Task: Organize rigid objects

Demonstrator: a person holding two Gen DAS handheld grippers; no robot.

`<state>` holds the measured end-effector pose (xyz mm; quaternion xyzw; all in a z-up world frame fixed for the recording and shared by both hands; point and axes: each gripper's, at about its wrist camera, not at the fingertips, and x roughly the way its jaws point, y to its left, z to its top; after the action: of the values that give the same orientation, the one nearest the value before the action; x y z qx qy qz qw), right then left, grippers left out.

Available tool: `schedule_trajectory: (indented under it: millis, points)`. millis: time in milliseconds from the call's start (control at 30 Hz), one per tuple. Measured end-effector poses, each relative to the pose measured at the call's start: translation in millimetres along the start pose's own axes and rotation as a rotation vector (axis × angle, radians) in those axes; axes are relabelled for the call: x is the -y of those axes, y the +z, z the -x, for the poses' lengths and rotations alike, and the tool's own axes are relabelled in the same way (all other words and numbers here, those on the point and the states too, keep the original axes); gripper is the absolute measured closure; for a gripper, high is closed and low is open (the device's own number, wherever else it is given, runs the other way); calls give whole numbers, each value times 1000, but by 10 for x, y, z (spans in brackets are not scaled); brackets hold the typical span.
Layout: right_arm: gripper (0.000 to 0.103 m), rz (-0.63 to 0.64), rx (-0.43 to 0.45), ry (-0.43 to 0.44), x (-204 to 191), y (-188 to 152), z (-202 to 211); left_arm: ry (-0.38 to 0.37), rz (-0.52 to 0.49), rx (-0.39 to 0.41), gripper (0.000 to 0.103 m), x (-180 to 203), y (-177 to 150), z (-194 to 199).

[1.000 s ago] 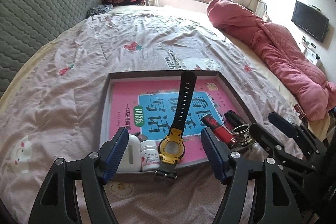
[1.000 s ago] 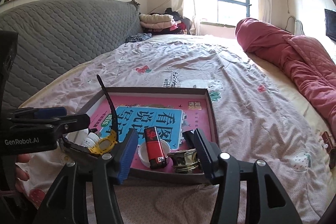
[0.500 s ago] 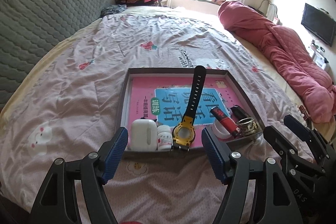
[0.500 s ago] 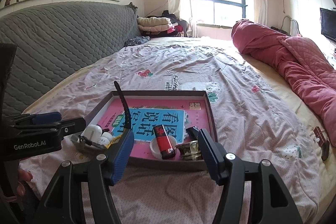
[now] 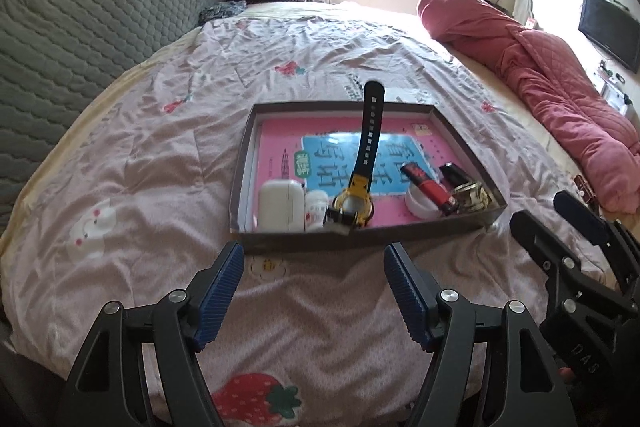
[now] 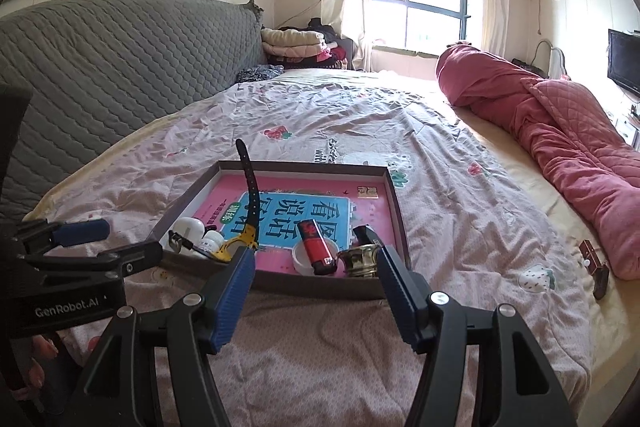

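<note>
A shallow grey box (image 5: 362, 239) (image 6: 320, 287) lies on the bed with a pink book flat inside. Along its near wall sit a white case (image 5: 280, 205), a small white bottle (image 5: 316, 209), a yellow and black watch (image 5: 354, 205) (image 6: 244, 241) with its strap sticking up, a red lighter (image 5: 428, 185) (image 6: 316, 247) across a white lid, and a brass piece (image 5: 474, 197) (image 6: 360, 259). My left gripper (image 5: 314, 275) is open over the bedsheet, short of the box. My right gripper (image 6: 316, 281) is open too, nothing between its fingers, just in front of the box.
The bed carries a pink strawberry-print sheet (image 5: 140, 147) and a rolled red quilt (image 5: 560, 95) on the right. A grey quilted headboard (image 6: 120, 75) rises on the left. Folded clothes (image 6: 296, 45) are stacked by the window. A small dark object (image 6: 596, 267) lies at the right edge.
Both grippers have drawn back from the box, which now looks smaller and farther. The right gripper's fingers have spread wider. The objects in the box have stayed put.
</note>
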<state>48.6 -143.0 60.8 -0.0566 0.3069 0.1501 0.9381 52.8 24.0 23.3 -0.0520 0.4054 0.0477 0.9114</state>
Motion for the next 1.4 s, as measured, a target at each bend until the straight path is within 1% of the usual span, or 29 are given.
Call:
schedule_trajectory:
  millis: [67,133,267,467,567,767,833,1033,1400]
  points:
    - [40,3,-12,-3,-5,-28,3,2,12,-3,29,-17,-65,-8]
    - [40,5,-23,-3,-8,-73,11,-7,31,-22,29,-52,-129,-42]
    - [40,13,-68,-2,-42,-200,-7,-15,61,-39,29,-91,-211,-85]
    - [40,-8,-116,-4,-76,-342,-38,-17,34,-30,29,-4,-371,-71]
    - [40,-24,-127,1,-82,-400,-39,-29,13,-30,29,62,-420,-71]
    - [40,-31,-119,-9,-26,-472,-69,-6,-10,-11,29,98,-483,-98]
    - [40,-39,-129,1,1,-506,-100,1,-15,-17,29,110,-501,-133]
    - [40,-15,-148,-6,-13,-565,-194,0,-10,-34,29,98,-520,-236]
    - [40,-49,-173,1,46,-609,-296,-5,-10,-58,29,139,-545,-353]
